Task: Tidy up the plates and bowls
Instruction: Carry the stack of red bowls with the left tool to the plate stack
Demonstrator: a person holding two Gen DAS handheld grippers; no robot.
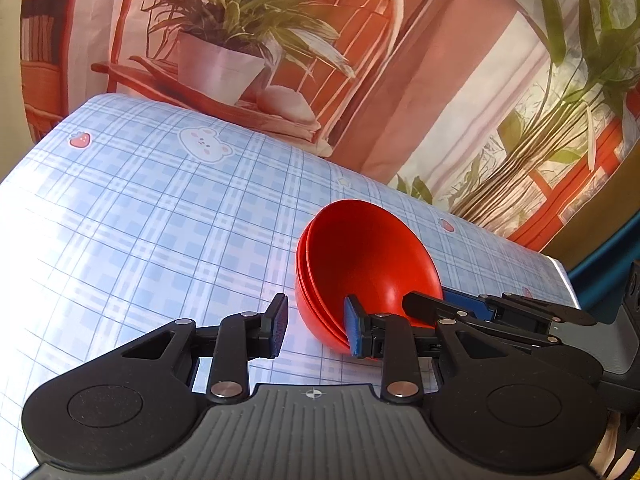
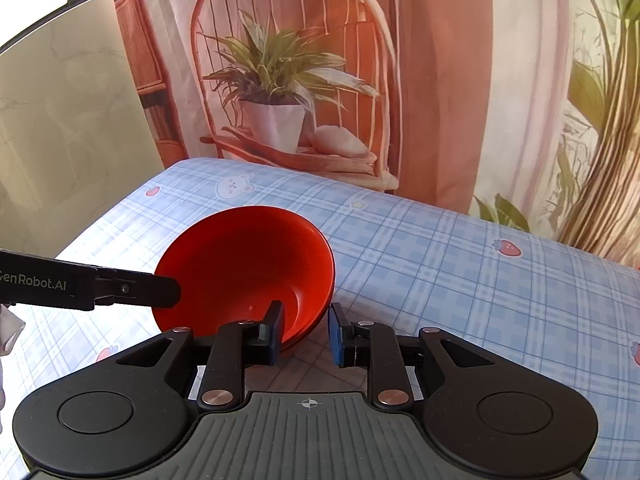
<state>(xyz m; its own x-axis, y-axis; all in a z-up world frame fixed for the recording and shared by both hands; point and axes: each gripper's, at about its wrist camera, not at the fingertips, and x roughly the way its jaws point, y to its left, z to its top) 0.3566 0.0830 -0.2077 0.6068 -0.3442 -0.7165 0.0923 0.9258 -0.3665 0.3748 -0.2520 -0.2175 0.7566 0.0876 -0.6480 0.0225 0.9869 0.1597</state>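
A stack of nested red bowls [image 1: 360,256] stands on the blue plaid tablecloth [image 1: 160,216], close to the table's near edge. In the left wrist view my left gripper [image 1: 316,326] is open and straddles the stack's left wall. Its right pad lies inside the bowl, and its left pad stands outside, clear of the wall. In the right wrist view the same red bowls [image 2: 244,268] are straddled on the other side by my open right gripper [image 2: 306,334], with one pad inside and one outside. A finger of the left gripper [image 2: 160,290] reaches over the opposite rim. The right gripper [image 1: 440,299] also shows at the bowl's right.
The cloth-covered table [image 2: 460,280] stretches away to a printed backdrop [image 2: 288,92] of a chair and potted plants hanging just behind its far edge. A pale wall [image 2: 60,140] stands at the left. Floor tiles [image 2: 304,368] show below the near table edge.
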